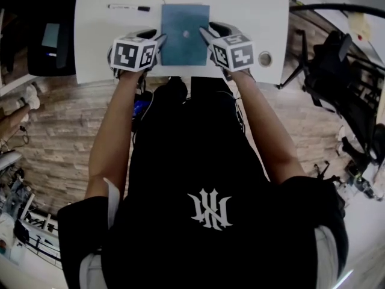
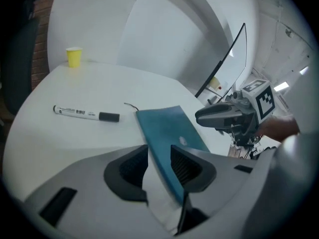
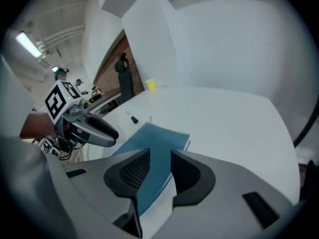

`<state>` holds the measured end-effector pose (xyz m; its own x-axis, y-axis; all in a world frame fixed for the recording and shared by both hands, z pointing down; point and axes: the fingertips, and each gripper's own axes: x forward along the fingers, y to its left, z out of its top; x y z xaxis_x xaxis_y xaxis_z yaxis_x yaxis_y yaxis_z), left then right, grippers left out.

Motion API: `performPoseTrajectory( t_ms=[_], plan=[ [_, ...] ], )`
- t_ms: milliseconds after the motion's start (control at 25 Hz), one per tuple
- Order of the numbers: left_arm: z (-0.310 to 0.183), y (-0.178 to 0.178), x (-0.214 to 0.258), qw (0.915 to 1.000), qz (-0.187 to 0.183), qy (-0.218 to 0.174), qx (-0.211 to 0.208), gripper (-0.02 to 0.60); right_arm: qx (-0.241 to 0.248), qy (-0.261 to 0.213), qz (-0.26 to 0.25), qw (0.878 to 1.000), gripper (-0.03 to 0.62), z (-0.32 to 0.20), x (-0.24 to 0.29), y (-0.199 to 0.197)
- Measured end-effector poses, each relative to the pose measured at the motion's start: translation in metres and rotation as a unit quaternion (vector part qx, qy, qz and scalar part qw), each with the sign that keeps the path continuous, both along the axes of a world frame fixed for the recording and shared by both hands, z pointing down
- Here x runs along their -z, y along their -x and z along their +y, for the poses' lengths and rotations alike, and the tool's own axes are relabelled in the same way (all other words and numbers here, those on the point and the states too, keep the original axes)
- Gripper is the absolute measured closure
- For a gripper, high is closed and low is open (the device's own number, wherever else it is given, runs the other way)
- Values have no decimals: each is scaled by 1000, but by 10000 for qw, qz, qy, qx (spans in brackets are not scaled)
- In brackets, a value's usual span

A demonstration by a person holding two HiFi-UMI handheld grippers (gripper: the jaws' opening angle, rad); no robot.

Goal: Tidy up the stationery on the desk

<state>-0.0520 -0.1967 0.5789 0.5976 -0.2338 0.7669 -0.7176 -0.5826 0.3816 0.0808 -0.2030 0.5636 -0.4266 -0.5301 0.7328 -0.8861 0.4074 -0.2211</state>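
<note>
Notebook [image 1: 185, 34] lies square at desk [image 1: 240, 11] front-mid, left gripper [image 2: 159, 153] & right gripper [image 3: 160, 156] flanking it, jaws slightly apart, clamping nothing; marker [image 1: 128, 7] loose beyond, apart from it, so tidied or not, can't tell.

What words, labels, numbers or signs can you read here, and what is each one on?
Marker pen: black print on its barrel, too small to read.
Black shirt: white emblem, letters unclear.
Blue notebook: small pale mark, unreadable.
Left cube and right cube: square code patterns, no words.
</note>
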Motion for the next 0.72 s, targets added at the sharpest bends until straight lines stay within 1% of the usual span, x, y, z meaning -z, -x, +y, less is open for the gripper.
performPoseTrajectory(
  t_ms=[120, 200, 280, 400, 480, 600, 720],
  plan=[
    [-15, 13, 19, 9990, 185, -281, 306, 443, 667, -687, 14, 9954, 450, -29, 40, 23],
    [-24, 25, 28, 9971, 266, -420, 569, 453, 1191, -1018, 13, 9877, 450, -45, 62, 48],
    [-30, 38, 34, 9945, 304, -527, 853, 461, 1705, -1201, -40, 9780, 450, -59, 74, 78],
    [-39, 55, 38, 9904, 289, -678, 1168, 477, 2312, -1263, -150, 9646, 450, -73, 78, 120],
    [-45, 65, 38, 9875, 267, -732, 1372, 484, 2650, -1220, -133, 9564, 450, -81, 71, 144],
    [-47, 82, 34, 9831, 244, -693, 1680, 488, 3050, -1002, -22, 9471, 450, -89, 48, 175],
    [-48, 92, 34, 9800, 183, -682, 1862, 488, 3380, -760, 105, 9380, 441, -93, 26, 198]
  ],
)
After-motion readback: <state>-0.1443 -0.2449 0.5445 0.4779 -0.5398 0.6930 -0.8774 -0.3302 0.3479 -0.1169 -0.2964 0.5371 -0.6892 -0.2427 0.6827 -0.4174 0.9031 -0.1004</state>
